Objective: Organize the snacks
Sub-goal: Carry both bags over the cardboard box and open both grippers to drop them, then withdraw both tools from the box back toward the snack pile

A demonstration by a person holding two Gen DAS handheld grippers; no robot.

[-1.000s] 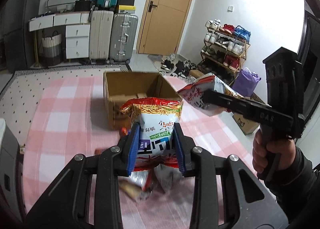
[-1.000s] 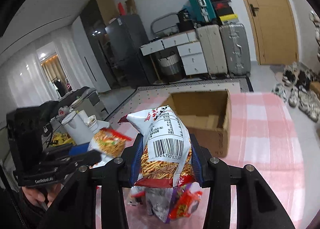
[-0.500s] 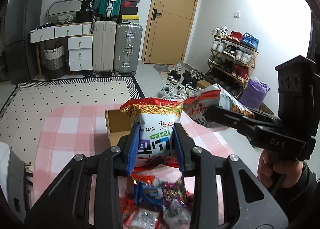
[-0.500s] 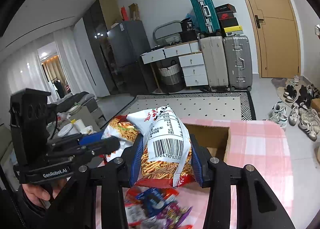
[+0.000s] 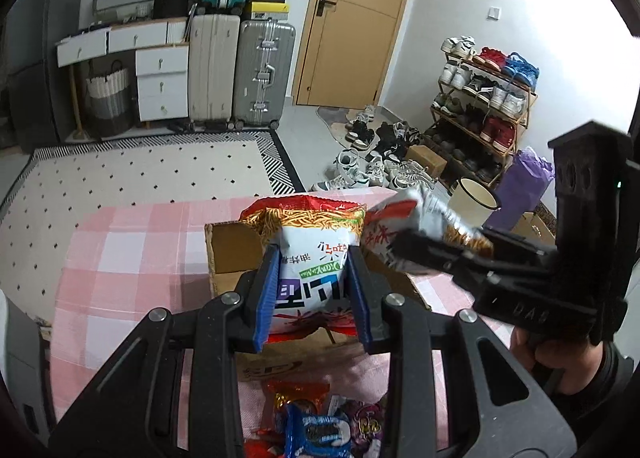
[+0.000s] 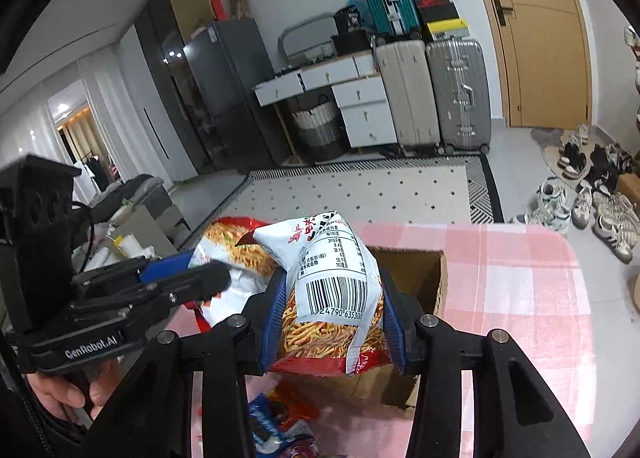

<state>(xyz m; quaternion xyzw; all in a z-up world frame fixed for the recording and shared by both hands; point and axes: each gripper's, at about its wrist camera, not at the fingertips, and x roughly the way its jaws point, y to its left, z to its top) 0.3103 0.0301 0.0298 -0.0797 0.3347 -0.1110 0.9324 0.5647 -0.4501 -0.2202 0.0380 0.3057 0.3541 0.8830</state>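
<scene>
My left gripper [image 5: 314, 294] is shut on a white and red bag of noodle sticks [image 5: 310, 246], held over the near edge of an open cardboard box [image 5: 228, 258]. My right gripper [image 6: 330, 318] is shut on a second noodle stick bag [image 6: 334, 278], barcode side facing me, above the same box [image 6: 416, 270]. The two bags hang side by side. In the left wrist view the right gripper [image 5: 404, 254] with its bag [image 5: 420, 217] is at the right. In the right wrist view the left gripper [image 6: 208, 282] with its bag [image 6: 228, 246] is at the left.
The box stands on a table with a pink checked cloth [image 5: 132, 242]. Several small snack packets [image 5: 320, 426] lie on the cloth in front of the box, also in the right wrist view [image 6: 280, 418]. Beyond the table are a rug, suitcases, a door and a shoe rack.
Both grippers have moved forward with their bags and closer together, from above the loose packets to over the box. The box now sits directly under the bags.
</scene>
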